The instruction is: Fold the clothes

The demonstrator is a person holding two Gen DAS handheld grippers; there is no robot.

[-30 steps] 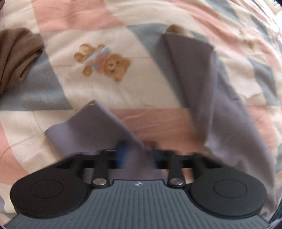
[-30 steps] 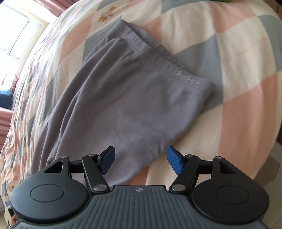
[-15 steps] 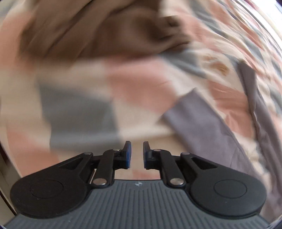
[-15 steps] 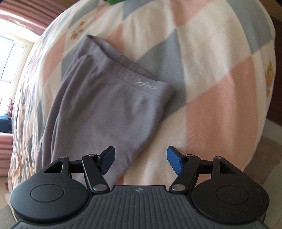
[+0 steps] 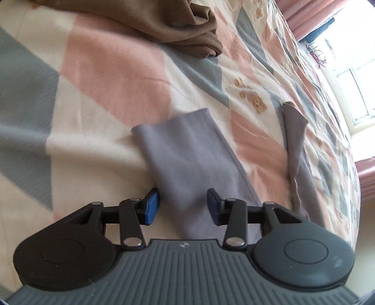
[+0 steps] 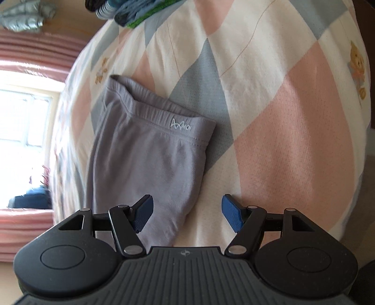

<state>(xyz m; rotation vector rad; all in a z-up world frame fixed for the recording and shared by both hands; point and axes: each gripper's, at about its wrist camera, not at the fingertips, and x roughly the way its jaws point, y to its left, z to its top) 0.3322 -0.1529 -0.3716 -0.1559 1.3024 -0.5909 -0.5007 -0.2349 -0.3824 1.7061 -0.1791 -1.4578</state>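
Grey leggings (image 6: pixel 150 159) flat on bed quilt (image 6: pixel 269 140), ready for folding. Left claw (image 5: pixel 182 208) spread over leg end; right claw (image 6: pixel 187 214) spread near waistband (neither gripping). Brown garment (image 5: pixel 178 25) waits aside.

Open quilt (image 5: pixel 112 77) lies clear between the grey trousers (image 5: pixel 187 150) and a brown garment (image 5: pixel 178 21) heaped toward the bed's far side. Beside the waistband (image 6: pixel 164 117), bare bedding runs to the bed's edge; piled clothes (image 6: pixel 126 11) block the far corner.
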